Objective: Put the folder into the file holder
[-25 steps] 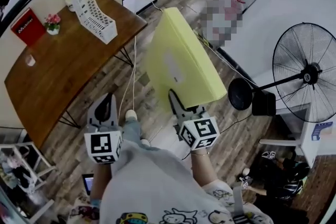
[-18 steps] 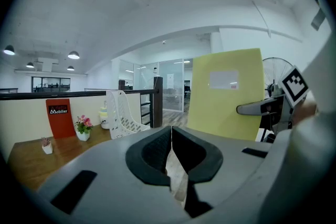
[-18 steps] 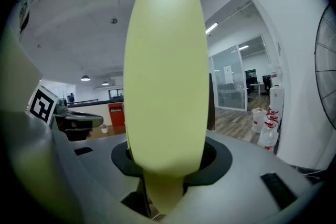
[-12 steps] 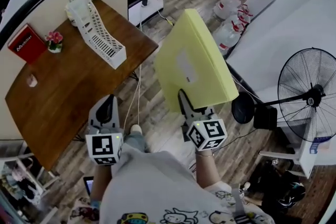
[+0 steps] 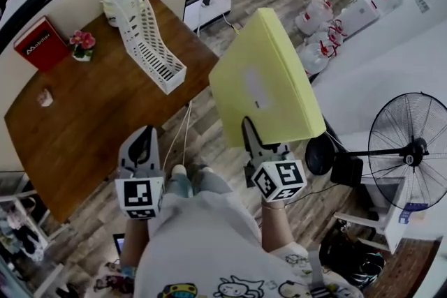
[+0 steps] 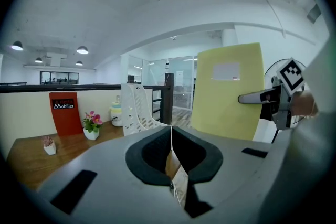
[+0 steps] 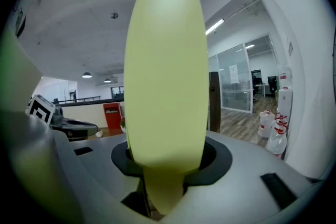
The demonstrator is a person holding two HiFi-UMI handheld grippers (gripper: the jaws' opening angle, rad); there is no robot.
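Right gripper point(image 5: 250, 130) clamped on the yellow folder point(image 5: 265, 80) in mid-air, left gripper point(image 5: 143, 139) closed and empty, file holder point(image 5: 150, 38) at ten o'clock on the table point(image 5: 91, 122), insertion not yet begun.

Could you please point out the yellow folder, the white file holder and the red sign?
yellow folder point(image 5: 269, 91), head view, middle of its broad face.
white file holder point(image 5: 157, 45), head view, its perforated side wall.
red sign point(image 5: 42, 44), head view, its front face.
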